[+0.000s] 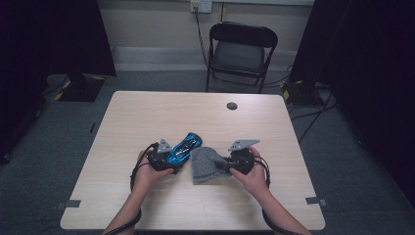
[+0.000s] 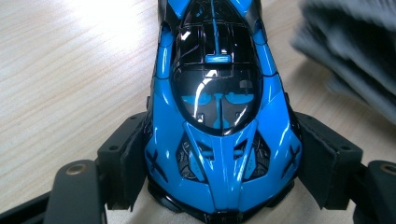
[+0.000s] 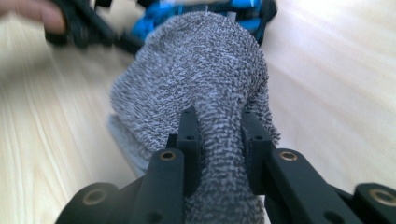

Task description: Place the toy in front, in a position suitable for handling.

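Unlabelled blue toy car, grey cloth

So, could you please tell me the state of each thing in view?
Toy car: upright on the table, between the left gripper's jaws.
Cloth: bunched, pinched at one end.
Left gripper: jaws on the car's sides.
Right gripper: shut on the cloth.
Chair: unfolded, empty.
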A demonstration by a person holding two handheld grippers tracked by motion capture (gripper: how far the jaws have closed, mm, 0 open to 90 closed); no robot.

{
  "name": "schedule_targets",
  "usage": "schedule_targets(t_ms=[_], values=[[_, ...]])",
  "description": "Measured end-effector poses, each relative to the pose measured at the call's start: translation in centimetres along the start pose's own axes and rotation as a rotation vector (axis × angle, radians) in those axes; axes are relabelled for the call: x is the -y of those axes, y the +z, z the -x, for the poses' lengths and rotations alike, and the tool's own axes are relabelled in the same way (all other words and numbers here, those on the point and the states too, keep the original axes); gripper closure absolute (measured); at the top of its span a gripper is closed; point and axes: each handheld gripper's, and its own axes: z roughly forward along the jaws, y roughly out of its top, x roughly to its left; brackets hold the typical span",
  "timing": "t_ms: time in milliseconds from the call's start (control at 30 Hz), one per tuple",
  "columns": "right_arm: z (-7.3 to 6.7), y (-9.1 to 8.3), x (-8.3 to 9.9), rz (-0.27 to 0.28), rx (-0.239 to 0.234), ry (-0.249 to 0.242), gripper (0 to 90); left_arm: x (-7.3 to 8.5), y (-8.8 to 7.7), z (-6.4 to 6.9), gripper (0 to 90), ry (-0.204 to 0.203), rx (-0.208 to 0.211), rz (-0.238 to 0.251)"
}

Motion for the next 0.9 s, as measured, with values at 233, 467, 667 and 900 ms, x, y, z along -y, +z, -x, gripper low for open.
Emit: schedule_targets(t_ms=[233, 467, 667, 900], values=[[-0.3, 1.3, -3.4, -0.005, 0.034, -0.024, 73.6, 0.0, 0.0, 0.0, 25.9, 0.000, -0.001, 0.000], [-0.4, 3.0, -5.1, -0.019, 0.019, -0.017, 73.6, 0.0, 0.0, 0.0, 26.0, -0.001, -0.007, 0.000], [0.2, 4.2, -5.4, -0.015, 0.010, 0.024, 73.6, 0.0, 0.0, 0.1, 26.0, -0.004, -0.007, 0.001], [0.4, 4.4, -6.4, 0.004, 0.004, 0.045, 73.6, 0.0, 0.0, 0.1, 26.0, -0.005, -0.005, 0.000]])
